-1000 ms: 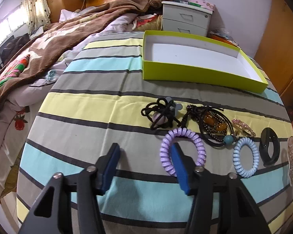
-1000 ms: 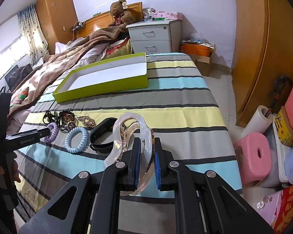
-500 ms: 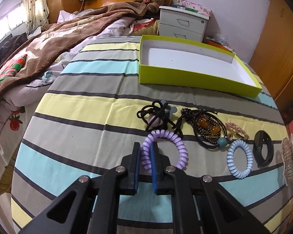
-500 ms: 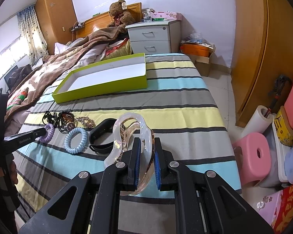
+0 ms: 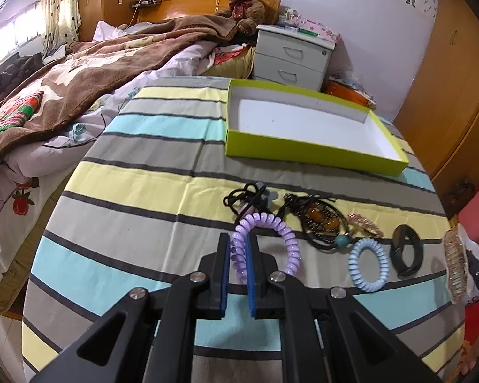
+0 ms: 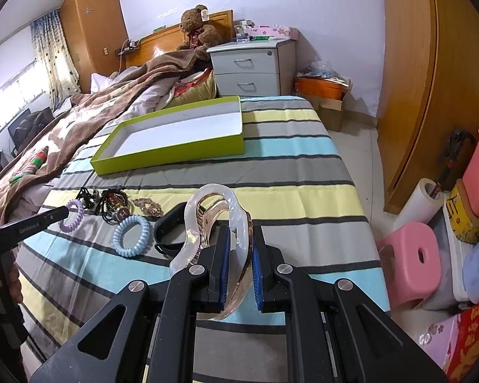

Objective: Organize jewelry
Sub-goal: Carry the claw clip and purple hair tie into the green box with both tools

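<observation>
My left gripper (image 5: 238,245) is shut on a purple spiral hair tie (image 5: 287,239) and holds it above the striped bedspread. My right gripper (image 6: 238,239) is shut on a large clear hair claw clip (image 6: 207,220), held above the bed. On the bedspread lie a black cord tangle (image 5: 249,196), a dark beaded bracelet with amber stones (image 5: 319,220), a small pink clip (image 5: 365,223), a light blue spiral hair tie (image 5: 368,265) and a black bangle (image 5: 405,250). The open green box (image 5: 303,151) with a white bottom sits farther back, with nothing in it.
A brown blanket (image 5: 64,79) covers the bed's left side. A grey nightstand (image 5: 295,59) and a teddy bear (image 5: 246,3) stand behind the box. A pink stool (image 6: 408,261) and storage bins sit on the floor right of the bed, by a wooden wardrobe (image 6: 431,79).
My left gripper closed on the purple hair tie and lifted it off the bedspread. My right gripper has kept holding the clear claw clip in place.
</observation>
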Tool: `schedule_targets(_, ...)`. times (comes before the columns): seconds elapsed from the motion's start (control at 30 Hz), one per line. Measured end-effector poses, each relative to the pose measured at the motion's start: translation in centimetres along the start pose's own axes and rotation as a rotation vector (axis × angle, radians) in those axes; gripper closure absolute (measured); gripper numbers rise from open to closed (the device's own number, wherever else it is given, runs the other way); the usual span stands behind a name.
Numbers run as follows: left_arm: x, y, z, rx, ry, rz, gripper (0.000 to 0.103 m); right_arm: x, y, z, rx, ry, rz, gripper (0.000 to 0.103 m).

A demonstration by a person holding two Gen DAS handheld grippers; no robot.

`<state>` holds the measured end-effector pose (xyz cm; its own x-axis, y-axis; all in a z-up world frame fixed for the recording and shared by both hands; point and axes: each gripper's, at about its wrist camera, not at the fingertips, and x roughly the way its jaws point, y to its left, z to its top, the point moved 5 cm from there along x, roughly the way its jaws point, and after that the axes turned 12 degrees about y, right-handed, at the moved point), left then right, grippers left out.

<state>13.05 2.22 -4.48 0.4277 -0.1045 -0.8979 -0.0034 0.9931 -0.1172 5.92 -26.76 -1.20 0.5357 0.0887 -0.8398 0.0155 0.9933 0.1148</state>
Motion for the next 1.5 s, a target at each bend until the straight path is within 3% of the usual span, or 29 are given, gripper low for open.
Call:
schedule_targets(0.37,-2.9,-0.3,2.6,0.012,-0.049,-0.032,0.093,-1.9,1.3,3.5,-0.03,-0.05,0.002,0.09)
schedule_targets(0.63,-3.3,-0.2,6.4,0.012,-0.062,-0.06,0.093,-1.1,2.8,8.1,-0.059,-0.032,0.06,0.09)
schedule_targets(1.07,-0.5,-0.8,13.7,0.016,-0.048,-0.116,0.093,5.1,4.0,16.9,-0.094,0.029,0.041,0.09)
schedule_targets(1.5,5.9,-1.4,17.4,0.01,0.032,-0.116,0.093,13.0,3.3,20.8,-0.077,0.128,0.005,0.09)
